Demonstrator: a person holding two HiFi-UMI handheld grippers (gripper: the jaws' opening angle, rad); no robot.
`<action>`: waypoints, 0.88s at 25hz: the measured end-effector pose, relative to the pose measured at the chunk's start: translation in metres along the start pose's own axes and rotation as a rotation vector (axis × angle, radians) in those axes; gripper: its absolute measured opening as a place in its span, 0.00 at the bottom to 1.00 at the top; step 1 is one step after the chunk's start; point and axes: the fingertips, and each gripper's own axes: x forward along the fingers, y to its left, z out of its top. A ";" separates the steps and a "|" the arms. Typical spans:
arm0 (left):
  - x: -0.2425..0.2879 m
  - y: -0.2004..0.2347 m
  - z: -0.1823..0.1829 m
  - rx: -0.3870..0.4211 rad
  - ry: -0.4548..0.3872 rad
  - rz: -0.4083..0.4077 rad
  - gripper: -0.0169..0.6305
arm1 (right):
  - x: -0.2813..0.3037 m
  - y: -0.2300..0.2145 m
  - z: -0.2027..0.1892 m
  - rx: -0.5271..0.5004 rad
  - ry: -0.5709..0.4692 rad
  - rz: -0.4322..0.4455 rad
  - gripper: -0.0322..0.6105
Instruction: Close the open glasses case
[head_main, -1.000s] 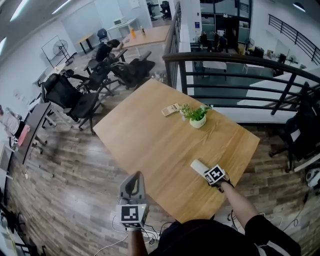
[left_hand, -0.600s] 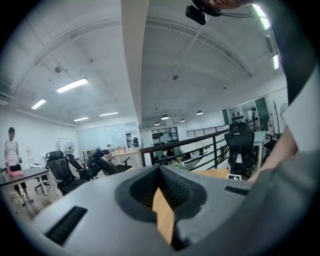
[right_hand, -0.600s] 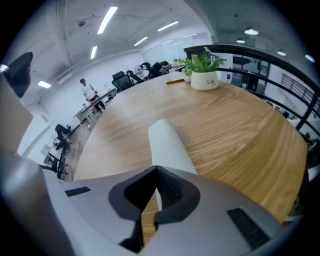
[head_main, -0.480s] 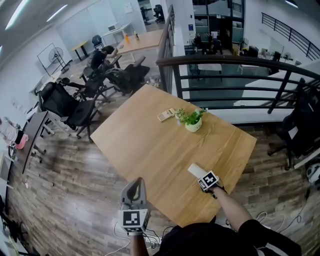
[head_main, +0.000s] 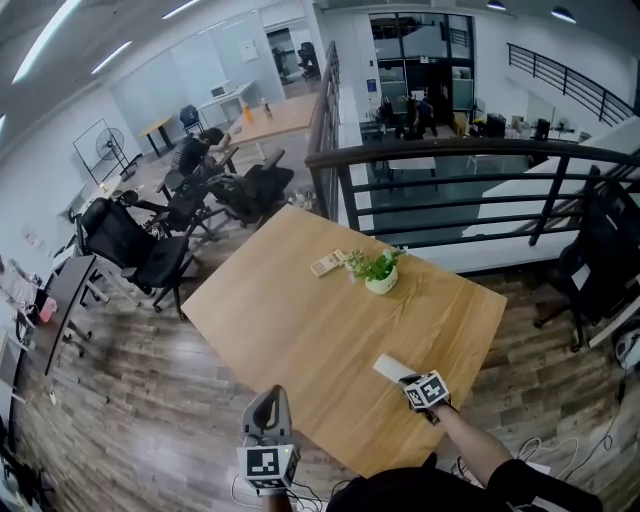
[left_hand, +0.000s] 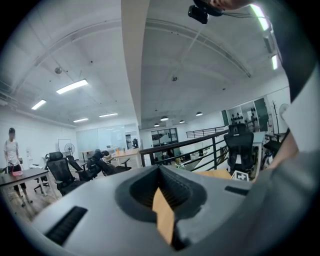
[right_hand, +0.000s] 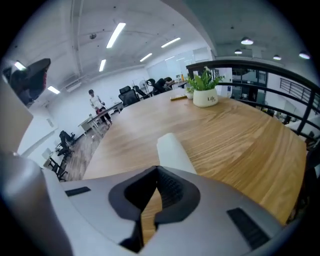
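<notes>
The white glasses case (head_main: 389, 367) lies on the wooden table (head_main: 300, 320) near its front right corner, and it looks closed in the right gripper view (right_hand: 172, 150). My right gripper (head_main: 407, 379) sits just behind the case's near end, angled down. Its jaws are shut with nothing between them (right_hand: 157, 168). My left gripper (head_main: 271, 393) hovers off the table's near edge, over the floor, pointing roughly level. Its jaws (left_hand: 160, 168) meet at the tips and hold nothing.
A small potted plant (head_main: 378, 270) and a flat remote-like object (head_main: 327, 263) stand at the table's far side. A black railing (head_main: 450, 180) runs behind the table. Office chairs (head_main: 150, 240) crowd the floor to the left.
The right gripper has lifted a little and rolled, still just behind the case. The left gripper has held still. The head view has shifted, so the table sits lower in frame.
</notes>
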 end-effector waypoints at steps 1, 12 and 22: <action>0.001 0.000 0.001 0.000 -0.002 -0.003 0.03 | -0.012 0.000 0.009 -0.006 -0.046 0.001 0.07; 0.011 -0.009 -0.002 0.005 0.006 -0.037 0.03 | -0.267 -0.007 0.128 -0.069 -0.728 -0.259 0.07; 0.025 -0.028 0.017 0.026 -0.044 -0.068 0.03 | -0.337 0.001 0.135 -0.091 -0.834 -0.427 0.07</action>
